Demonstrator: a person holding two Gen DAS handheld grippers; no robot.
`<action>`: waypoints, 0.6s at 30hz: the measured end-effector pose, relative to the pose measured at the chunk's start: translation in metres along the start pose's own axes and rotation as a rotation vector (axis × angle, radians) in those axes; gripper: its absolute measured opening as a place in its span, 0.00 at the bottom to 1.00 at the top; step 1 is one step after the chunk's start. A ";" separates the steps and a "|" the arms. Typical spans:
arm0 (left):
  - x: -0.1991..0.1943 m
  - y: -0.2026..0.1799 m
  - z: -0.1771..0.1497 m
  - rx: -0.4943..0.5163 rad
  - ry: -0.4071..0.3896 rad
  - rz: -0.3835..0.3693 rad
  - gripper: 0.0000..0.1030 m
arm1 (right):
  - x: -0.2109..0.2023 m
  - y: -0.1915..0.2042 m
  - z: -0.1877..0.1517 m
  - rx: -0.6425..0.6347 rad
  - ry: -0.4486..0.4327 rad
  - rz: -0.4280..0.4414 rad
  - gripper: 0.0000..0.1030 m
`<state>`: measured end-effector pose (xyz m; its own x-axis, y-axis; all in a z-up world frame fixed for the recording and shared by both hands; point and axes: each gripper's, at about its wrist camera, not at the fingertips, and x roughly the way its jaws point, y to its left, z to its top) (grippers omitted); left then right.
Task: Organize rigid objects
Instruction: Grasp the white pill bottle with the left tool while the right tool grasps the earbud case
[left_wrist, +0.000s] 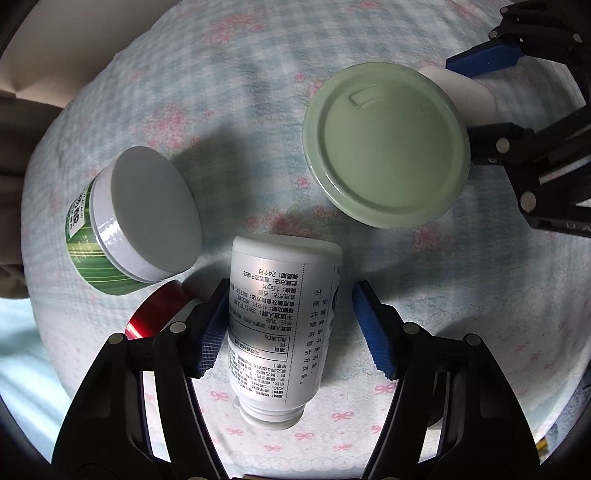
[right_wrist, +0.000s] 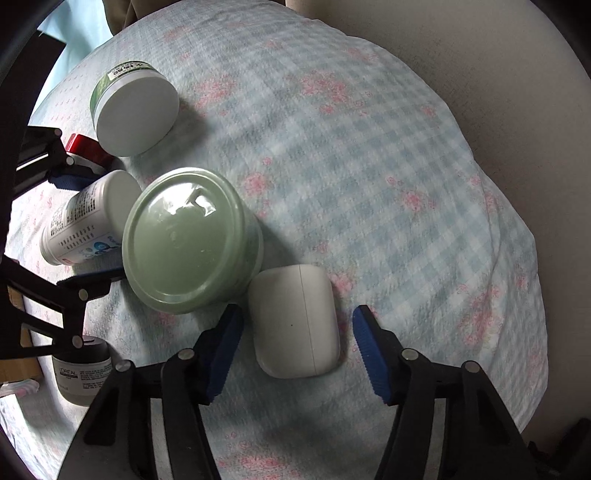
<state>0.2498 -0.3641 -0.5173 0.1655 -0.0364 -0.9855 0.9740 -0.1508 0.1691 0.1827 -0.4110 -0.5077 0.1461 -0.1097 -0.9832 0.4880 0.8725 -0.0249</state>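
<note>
Worktop (right_wrist: 369, 155), covered with blue-checked floral cloth.

- White pill bottle (left_wrist: 280, 317), one. Lies on its side between the spread blue pads of the left claw (left_wrist: 288, 328); the left pad is touching or nearly touching it, the right pad stands clear. Printed label and threaded neck readable only in the left wrist view.
- Pale green tin (left_wrist: 386, 144), one, lid up, at 1 o'clock from the bottle. Touches the white case in the right wrist view.
- White rounded case (right_wrist: 295, 321), one. Sits between the spread pads of the right claw (right_wrist: 295, 347), both pads clear of it. In the left wrist view only its end shows behind the tin.
- Green jar with white lid (left_wrist: 136, 221), one, at 10 o'clock from the bottle, apart from it.
- Red-capped item (left_wrist: 155, 310), one, mostly hidden behind the left claw; kind cannot be told.
- Dark-capped L'Oréal jar (right_wrist: 83, 373), one. Seen in the right wrist view only, at 8 o'clock, near the cloth's edge.

Open cloth lies from 12 to 4 o'clock in the right wrist view, running to the cloth's edge against a pale wall (right_wrist: 498, 74).
</note>
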 end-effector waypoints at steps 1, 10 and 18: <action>-0.001 0.001 0.000 -0.002 -0.005 0.014 0.48 | 0.000 0.001 0.001 -0.003 -0.004 0.002 0.46; -0.007 0.013 -0.003 -0.105 -0.005 -0.029 0.47 | 0.003 -0.001 0.022 0.013 -0.005 0.017 0.40; -0.029 0.026 -0.012 -0.242 -0.030 -0.055 0.47 | -0.019 -0.013 0.025 0.025 -0.033 0.026 0.40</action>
<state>0.2723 -0.3556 -0.4845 0.1100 -0.0647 -0.9918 0.9907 0.0875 0.1042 0.1952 -0.4322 -0.4844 0.1869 -0.1026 -0.9770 0.5050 0.8631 0.0059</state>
